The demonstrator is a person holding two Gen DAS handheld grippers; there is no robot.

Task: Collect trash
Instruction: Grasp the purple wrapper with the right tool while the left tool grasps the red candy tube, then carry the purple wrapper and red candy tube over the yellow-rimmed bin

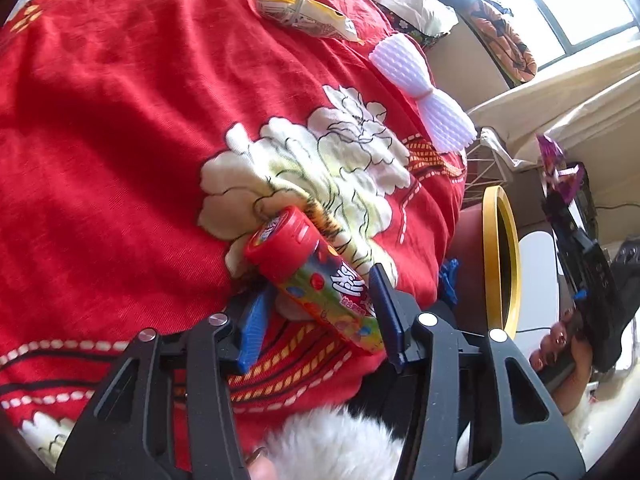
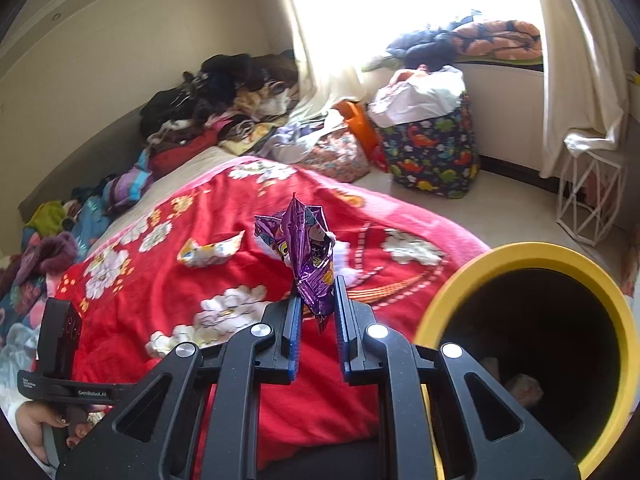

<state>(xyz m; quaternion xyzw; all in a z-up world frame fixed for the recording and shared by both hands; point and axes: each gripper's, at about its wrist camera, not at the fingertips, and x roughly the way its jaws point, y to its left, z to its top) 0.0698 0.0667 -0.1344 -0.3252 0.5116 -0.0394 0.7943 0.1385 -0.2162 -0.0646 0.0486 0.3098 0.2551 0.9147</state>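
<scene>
My left gripper [image 1: 320, 292] is shut on a red-capped candy tube [image 1: 316, 280] and holds it just above the red flowered blanket [image 1: 120, 120]. My right gripper [image 2: 316, 300] is shut on a crumpled purple snack wrapper [image 2: 308, 256], held upright over the blanket [image 2: 180, 280], left of the yellow-rimmed bin [image 2: 528, 256]. The bin [image 1: 500, 256] stands at the bed's edge and holds some trash. A yellow-white wrapper [image 1: 300, 8] and a white foam net sleeve [image 1: 424, 92] lie on the blanket. The wrapper [image 2: 212, 250] also shows in the right wrist view.
Piled clothes [image 2: 216, 96] line the bed's far side. A dinosaur-print hamper [image 2: 432, 152] and bags stand on the floor by the window. A white wire stand [image 2: 588, 196] is at the right. The right gripper with its wrapper [image 1: 560, 168] shows beyond the bin.
</scene>
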